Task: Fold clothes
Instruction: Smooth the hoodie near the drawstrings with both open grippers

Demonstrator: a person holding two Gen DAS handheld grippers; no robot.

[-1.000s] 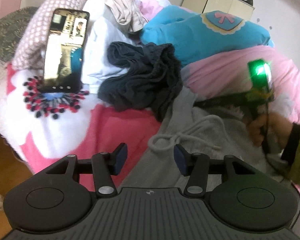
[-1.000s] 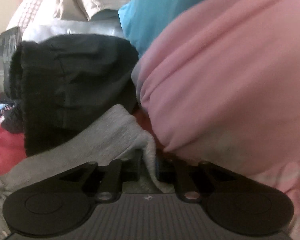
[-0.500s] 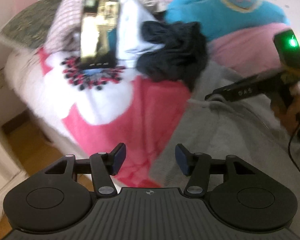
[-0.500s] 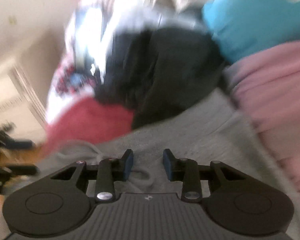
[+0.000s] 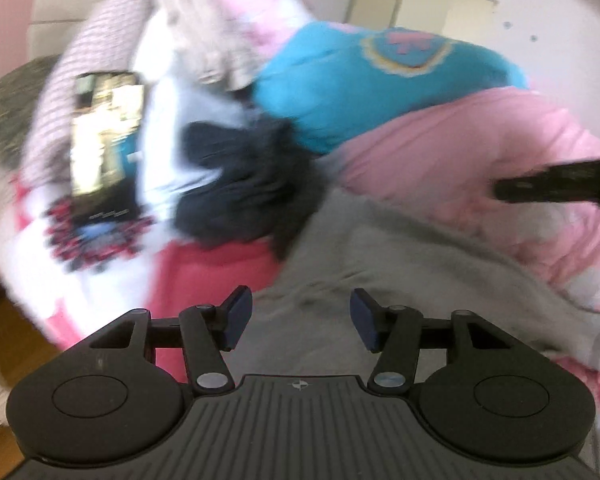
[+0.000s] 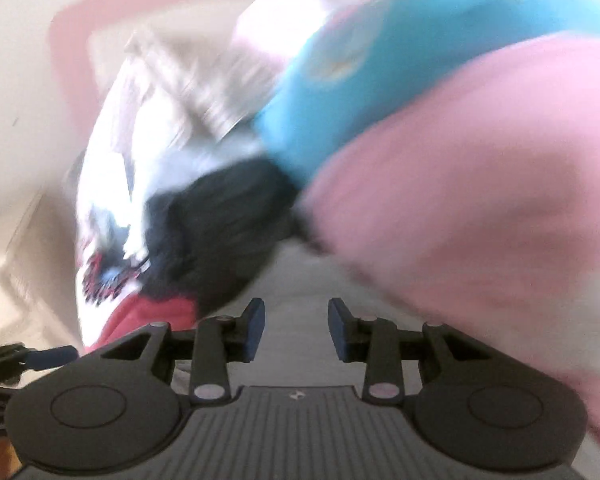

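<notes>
Left wrist: grey garment (image 5: pixel 400 264) rumpled, spread flat over bedding; blurred

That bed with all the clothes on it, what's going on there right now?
A person is folding laundry on a bed with a handheld gripper in each hand. Both the left gripper and the right gripper are open and empty above a grey garment spread on the bed. The right one's jaws have just been opening, with nothing between them now. Behind it sit a crumpled black garment, a blue one, a pink quilt and a phone. The views are blurred.
</notes>
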